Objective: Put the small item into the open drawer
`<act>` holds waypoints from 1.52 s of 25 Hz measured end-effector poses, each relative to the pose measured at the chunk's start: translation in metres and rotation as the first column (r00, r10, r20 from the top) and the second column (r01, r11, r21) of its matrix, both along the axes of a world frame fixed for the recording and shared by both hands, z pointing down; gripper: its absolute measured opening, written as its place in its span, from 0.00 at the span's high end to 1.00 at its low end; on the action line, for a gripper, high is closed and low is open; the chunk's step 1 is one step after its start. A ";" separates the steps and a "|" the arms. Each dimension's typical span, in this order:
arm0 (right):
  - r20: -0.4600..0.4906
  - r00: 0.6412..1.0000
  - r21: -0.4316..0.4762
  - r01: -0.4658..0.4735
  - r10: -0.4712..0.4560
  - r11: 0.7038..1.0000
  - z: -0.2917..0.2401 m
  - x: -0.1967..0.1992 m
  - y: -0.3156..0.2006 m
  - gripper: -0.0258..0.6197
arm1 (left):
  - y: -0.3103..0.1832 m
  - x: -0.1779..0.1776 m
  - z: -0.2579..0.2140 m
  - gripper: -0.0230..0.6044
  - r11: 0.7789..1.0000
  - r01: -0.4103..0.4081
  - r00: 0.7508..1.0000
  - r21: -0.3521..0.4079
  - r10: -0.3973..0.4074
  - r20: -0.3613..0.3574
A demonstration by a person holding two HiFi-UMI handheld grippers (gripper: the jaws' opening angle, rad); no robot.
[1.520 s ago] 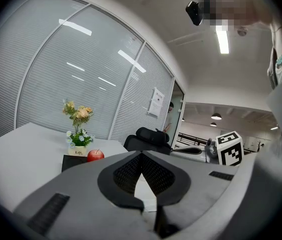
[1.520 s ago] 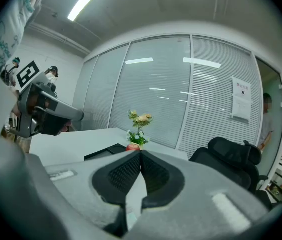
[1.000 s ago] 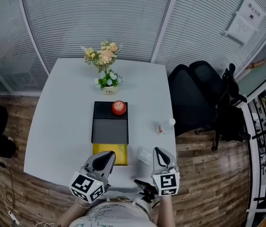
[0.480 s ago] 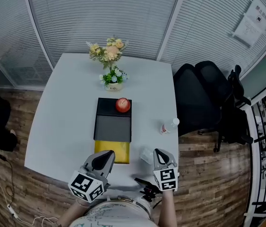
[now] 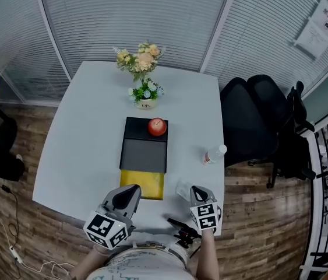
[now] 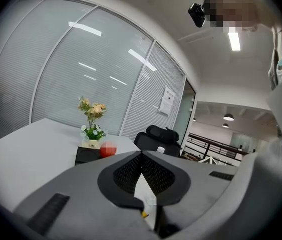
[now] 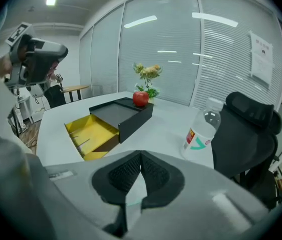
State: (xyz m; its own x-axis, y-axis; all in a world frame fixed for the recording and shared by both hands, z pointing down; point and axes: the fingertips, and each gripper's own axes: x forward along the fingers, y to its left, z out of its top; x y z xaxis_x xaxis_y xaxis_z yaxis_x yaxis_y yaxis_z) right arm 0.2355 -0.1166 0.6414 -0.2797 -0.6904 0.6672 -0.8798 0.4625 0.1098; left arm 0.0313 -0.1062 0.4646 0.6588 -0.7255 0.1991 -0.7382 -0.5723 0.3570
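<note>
Drawer [image 5: 142, 184] open, yellow, bottle [image 5: 214, 154] label unreadable

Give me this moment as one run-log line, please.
left gripper: shut, by yellow drawer | right gripper: shut, near small item | small item: on table

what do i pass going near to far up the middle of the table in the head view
open yellow drawer → black box → red apple, sitting on the box's far end → flower pot
</note>
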 end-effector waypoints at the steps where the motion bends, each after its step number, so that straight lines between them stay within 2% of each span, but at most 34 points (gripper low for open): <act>1: -0.002 1.000 -0.010 0.002 -0.002 1.000 0.004 0.000 0.001 0.96 | 0.000 -0.001 0.000 0.97 1.000 0.003 1.000 -0.001 -0.003 0.001; 15: -0.040 0.996 -0.177 0.067 -0.075 0.982 0.060 -0.004 0.009 0.96 | 0.006 -0.014 0.005 0.97 1.000 0.020 1.000 -0.020 -0.019 0.014; 22: -0.056 0.992 -0.235 0.094 -0.110 0.967 0.077 -0.011 0.009 0.87 | 0.006 -0.024 0.006 0.97 0.999 0.039 0.999 -0.028 -0.038 0.016; 27: -0.063 0.993 -0.274 0.076 -0.096 0.959 0.089 -0.009 0.009 0.87 | 0.007 -0.026 0.006 0.97 0.999 0.030 0.999 -0.014 -0.030 0.038; 32: -0.065 0.993 -0.302 0.076 -0.100 0.950 0.100 -0.011 0.012 0.87 | 0.008 -0.026 0.007 0.97 0.999 0.019 1.000 -0.033 -0.018 0.012; 38: -0.073 0.993 -0.303 0.068 -0.094 0.951 0.097 -0.011 0.013 0.95 | 0.009 -0.028 0.008 0.97 0.999 0.002 1.000 -0.036 -0.002 0.007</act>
State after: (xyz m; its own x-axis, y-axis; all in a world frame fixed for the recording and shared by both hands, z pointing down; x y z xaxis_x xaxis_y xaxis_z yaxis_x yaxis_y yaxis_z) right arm 0.2247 -0.1033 0.7382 -0.2593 -0.4329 0.8633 -0.8316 0.5547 0.0283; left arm 0.0036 -0.0969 0.4725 0.6558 -0.7192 0.2296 -0.7420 -0.5580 0.3717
